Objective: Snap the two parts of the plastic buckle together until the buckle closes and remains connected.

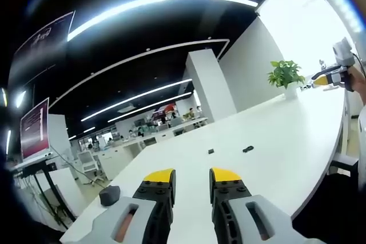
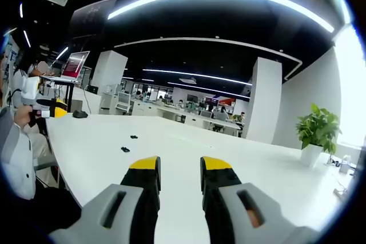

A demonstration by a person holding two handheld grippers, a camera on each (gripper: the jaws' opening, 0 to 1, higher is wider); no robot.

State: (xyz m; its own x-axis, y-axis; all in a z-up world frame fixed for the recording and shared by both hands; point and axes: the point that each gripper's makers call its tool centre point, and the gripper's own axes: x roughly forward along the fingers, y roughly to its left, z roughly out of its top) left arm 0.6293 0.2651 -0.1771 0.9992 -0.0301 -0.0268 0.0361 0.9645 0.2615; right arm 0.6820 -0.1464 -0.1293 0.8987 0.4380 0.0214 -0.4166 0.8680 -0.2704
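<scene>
- My left gripper (image 1: 191,184) hangs above the white bench (image 1: 274,135), jaws parted a little, nothing between them.
- My right gripper (image 2: 180,172) is the same: jaws slightly apart, empty, over the bench.
- The two buckle halves lie apart on the bench, well ahead of both grippers: first buckle part (image 1: 211,151) and second buckle part (image 1: 247,149) in the left gripper view; in the right gripper view they sit left of centre at (image 2: 124,149) and (image 2: 134,137).
- Too small to tell which half is the pronged one.
- My guess: small, light, stiff plastic, smooth, likely to skid on the bench; I'd pinch each across its flat body, keeping the mating ends free.
- Left gripper view adds a dark object (image 1: 109,195) near the bench edge, plus my other gripper at far right by a potted plant (image 1: 286,75).
- Right gripper view adds a seated person (image 2: 20,135) at left.
</scene>
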